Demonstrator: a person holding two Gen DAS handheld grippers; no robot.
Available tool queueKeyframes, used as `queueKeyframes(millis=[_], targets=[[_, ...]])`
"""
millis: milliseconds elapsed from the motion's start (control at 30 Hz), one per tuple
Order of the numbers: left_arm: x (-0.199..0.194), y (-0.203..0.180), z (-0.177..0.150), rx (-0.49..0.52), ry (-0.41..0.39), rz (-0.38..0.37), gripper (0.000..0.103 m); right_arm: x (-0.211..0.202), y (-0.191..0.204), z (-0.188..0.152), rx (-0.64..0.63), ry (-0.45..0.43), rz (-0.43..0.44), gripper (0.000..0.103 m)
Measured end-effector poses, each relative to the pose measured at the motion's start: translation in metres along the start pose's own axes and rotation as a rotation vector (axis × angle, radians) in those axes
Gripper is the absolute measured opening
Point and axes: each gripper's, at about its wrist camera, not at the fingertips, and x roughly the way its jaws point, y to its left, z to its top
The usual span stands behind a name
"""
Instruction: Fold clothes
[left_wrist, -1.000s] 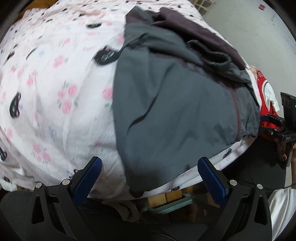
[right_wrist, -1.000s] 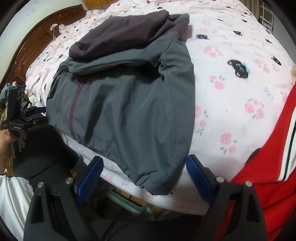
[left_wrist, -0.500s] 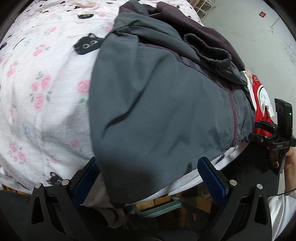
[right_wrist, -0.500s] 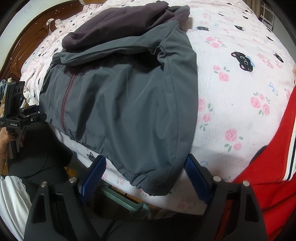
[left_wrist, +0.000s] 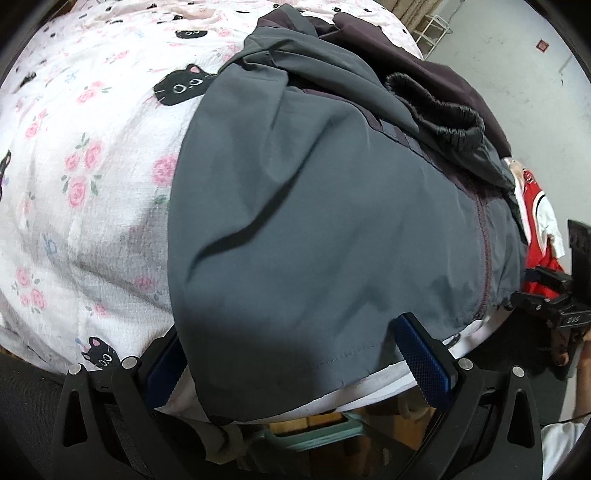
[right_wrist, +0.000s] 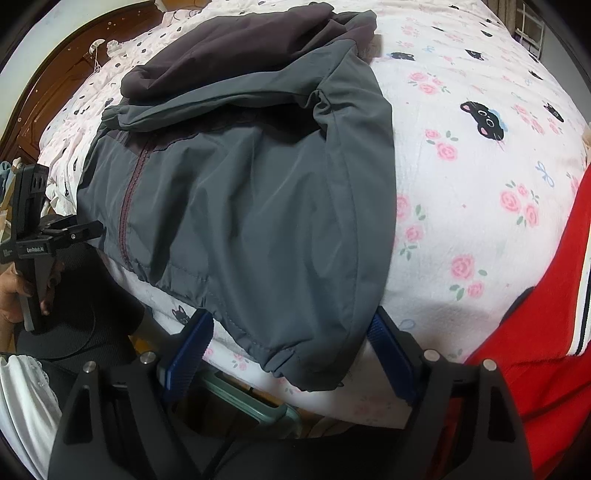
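Floral bedsheet (left_wrist: 92, 229) bears grey jacket (left_wrist: 314, 240); left claw (left_wrist: 295, 354), right claw (right_wrist: 291, 354) apart, seemingly straddling hem.

Open floral sheet (right_wrist: 480, 192) beyond grey jacket (right_wrist: 258, 206); red garment (right_wrist: 546, 332) crowds far edge beside right claw (right_wrist: 291, 354).

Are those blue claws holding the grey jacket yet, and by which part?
Nothing is held. Both the left gripper and right gripper stand open, straddling the grey jacket's bottom edge.
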Motion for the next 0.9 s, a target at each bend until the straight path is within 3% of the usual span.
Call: queueKeyframes(millis=[67, 267, 333, 400, 500, 533, 567, 633, 767, 900], targets=[[-0.001, 0.0, 0.001, -0.028, 0.006, -0.04, 0.102, 0.0, 0.0, 0.0, 0.004, -0.002, 0.008, 0.086], [-0.012, 0.025, 0.0, -0.178, -0.02, -0.33, 0.102, 0.003, 0.007, 0.001, 0.001, -0.004, 0.024, 0.086], [-0.014, 0.026, -0.001, -0.181, -0.027, -0.369, 0.102, 0.004, 0.009, 0.001, 0.003, -0.006, 0.03, 0.086], [-0.016, 0.02, -0.004, -0.159, -0.029, -0.356, 0.097, 0.004, 0.01, 0.001, 0.007, -0.008, 0.035, 0.086], [-0.016, 0.006, -0.005, -0.136, -0.035, -0.329, 0.066, 0.002, 0.008, -0.001, 0.013, -0.011, 0.042, 0.083], [-0.015, 0.007, -0.003, -0.146, -0.035, -0.337, 0.047, 0.001, 0.007, -0.002, 0.015, -0.011, 0.044, 0.081], [-0.014, 0.007, 0.0, -0.157, -0.033, -0.348, 0.037, 0.0, 0.006, -0.002, 0.02, -0.011, 0.05, 0.08], [-0.011, 0.008, 0.002, -0.166, -0.032, -0.362, 0.036, -0.001, 0.004, -0.003, 0.032, -0.01, 0.058, 0.078], [-0.01, 0.014, 0.0, -0.133, -0.038, -0.363, 0.015, 0.0, -0.002, -0.002, 0.066, 0.001, 0.071, 0.072], [-0.013, 0.013, 0.006, -0.118, -0.045, -0.363, 0.01, 0.002, -0.01, -0.001, 0.106, 0.012, 0.087, 0.067]])
